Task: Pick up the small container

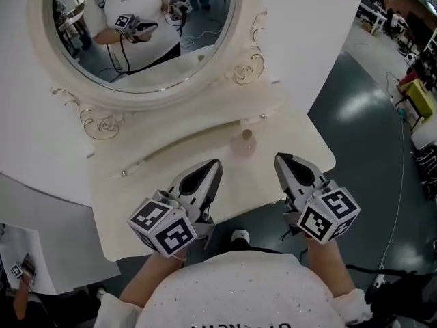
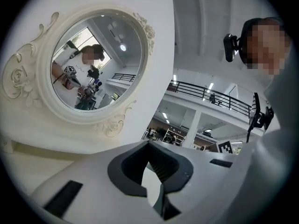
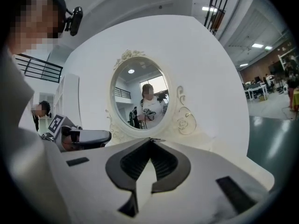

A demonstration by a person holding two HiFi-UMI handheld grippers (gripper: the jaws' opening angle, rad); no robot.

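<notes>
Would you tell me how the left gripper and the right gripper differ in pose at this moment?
The left gripper sits left of the small container, pointing forward and rightward; the right gripper sits right of it, pointing forward and leftward. The left gripper view is tilted, with the mirror off to its left; the right gripper view faces the mirror squarely. Both are shut, empty, and clear of the small container.

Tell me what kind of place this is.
Probably a big open workshop or lab hall with a staged dressing corner. A cream vanity table with an ornate oval mirror stands on a glossy grey floor, with work desks farther off and a railed mezzanine above.
</notes>
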